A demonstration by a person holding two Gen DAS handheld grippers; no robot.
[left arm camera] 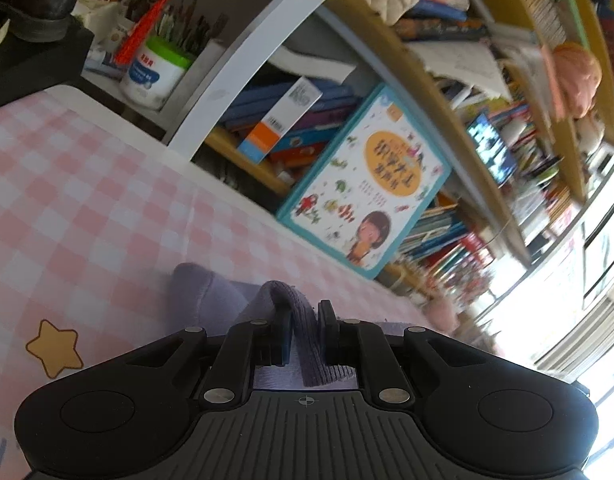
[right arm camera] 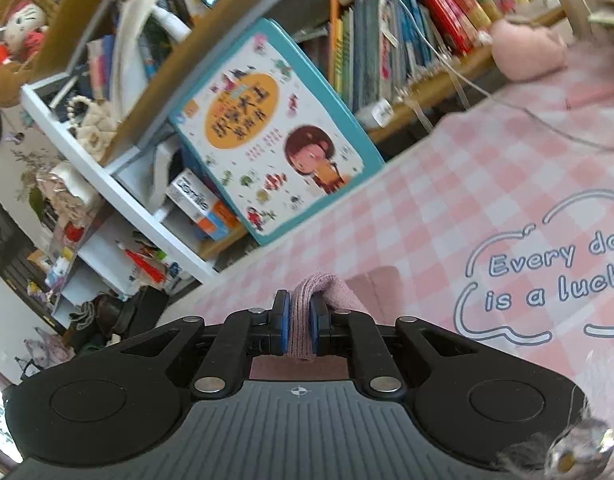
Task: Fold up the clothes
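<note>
A ribbed knit garment (left arm camera: 303,332) looks purple-grey in the left wrist view. My left gripper (left arm camera: 305,322) is shut on a fold of its ribbed edge, and more of it bulges to the left on the pink checked cloth (left arm camera: 87,200). In the right wrist view the knit garment (right arm camera: 307,312) looks pink. My right gripper (right arm camera: 300,320) is shut on a ribbed band of it, and a flap lies just right of the fingers. Most of the garment is hidden under both grippers.
A bookshelf (left arm camera: 427,92) crammed with books runs along the table's far edge, with a large children's book (right arm camera: 267,128) leaning against it. A white tub (left arm camera: 155,68) and a dark shoe (left arm camera: 39,0) stand at the left. A pink plush (right arm camera: 527,52) lies on the cloth.
</note>
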